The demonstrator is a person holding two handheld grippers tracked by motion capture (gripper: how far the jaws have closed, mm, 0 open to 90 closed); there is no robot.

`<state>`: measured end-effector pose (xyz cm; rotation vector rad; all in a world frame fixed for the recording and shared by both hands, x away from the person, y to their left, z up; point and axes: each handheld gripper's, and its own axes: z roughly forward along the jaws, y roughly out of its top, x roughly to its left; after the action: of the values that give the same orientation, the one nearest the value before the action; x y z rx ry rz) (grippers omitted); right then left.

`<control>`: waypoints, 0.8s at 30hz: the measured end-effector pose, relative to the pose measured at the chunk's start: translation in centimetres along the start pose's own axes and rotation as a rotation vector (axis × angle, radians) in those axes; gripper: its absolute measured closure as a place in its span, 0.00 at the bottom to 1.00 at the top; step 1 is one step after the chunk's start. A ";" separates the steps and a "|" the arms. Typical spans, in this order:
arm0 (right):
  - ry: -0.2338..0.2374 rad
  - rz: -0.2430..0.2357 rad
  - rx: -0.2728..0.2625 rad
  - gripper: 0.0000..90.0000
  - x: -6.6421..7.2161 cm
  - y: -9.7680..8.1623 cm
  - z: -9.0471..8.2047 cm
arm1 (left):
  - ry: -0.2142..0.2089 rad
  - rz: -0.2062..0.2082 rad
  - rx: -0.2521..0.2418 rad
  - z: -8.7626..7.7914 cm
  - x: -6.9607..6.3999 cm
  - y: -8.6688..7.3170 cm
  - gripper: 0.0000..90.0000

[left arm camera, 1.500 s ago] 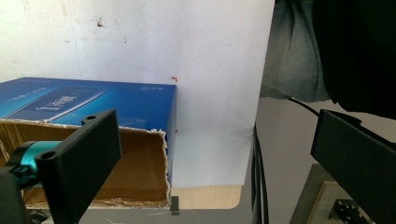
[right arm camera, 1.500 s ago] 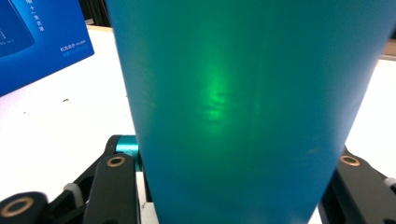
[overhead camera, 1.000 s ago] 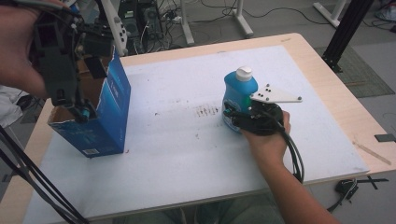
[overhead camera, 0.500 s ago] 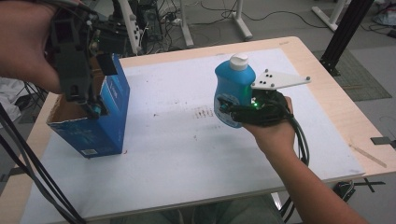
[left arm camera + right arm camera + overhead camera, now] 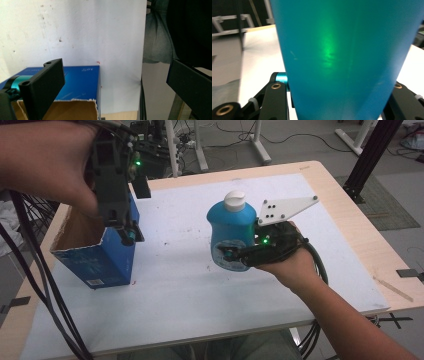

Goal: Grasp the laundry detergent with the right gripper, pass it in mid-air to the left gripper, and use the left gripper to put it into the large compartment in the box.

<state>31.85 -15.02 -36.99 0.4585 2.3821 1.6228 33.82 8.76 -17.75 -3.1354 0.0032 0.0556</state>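
A blue bottle (image 5: 231, 232) with a white cap hangs upright above the middle of the table, and my right gripper (image 5: 234, 255) is shut on its lower body from the right. In the right gripper view the bottle (image 5: 342, 55) stands between both jaws of the right gripper (image 5: 339, 100). An open-topped blue cardboard box (image 5: 95, 262) stands at the left of the table. My left gripper (image 5: 127, 234) is held above the box's right wall, pointing down. In the left gripper view the left gripper (image 5: 115, 82) is open, its jaws wide apart over the box (image 5: 80, 85) with nothing between them.
A white mat (image 5: 200, 310) covers most of the wooden table (image 5: 350, 215). Black cables (image 5: 35, 285) trail down the left side. A black post (image 5: 370, 155) stands beyond the far right corner, and metal frame legs stand behind the table.
The right gripper has lifted the bottle off the table and carried it a little left. The left gripper has shifted right over the box.
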 end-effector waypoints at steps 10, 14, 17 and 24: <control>0.140 -0.048 -0.007 0.52 1.0 0.0 1.4 | -0.016 0.044 -0.031 1.1 -0.1 2.5 0.02; 0.163 -0.051 -0.012 0.52 1.2 0.0 1.8 | -0.015 0.061 -0.024 1.8 -0.2 3.6 0.02; 0.182 -0.061 -0.013 0.52 1.4 0.1 2.3 | -0.016 0.071 -0.021 2.4 -0.4 4.3 0.02; 0.233 -0.082 -0.010 0.52 2.1 0.3 3.7 | -0.016 0.082 -0.009 3.3 -0.6 5.1 0.02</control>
<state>31.26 -10.97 -38.07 0.1748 2.5177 1.7349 33.11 3.63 -21.01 -3.1428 0.1312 0.0811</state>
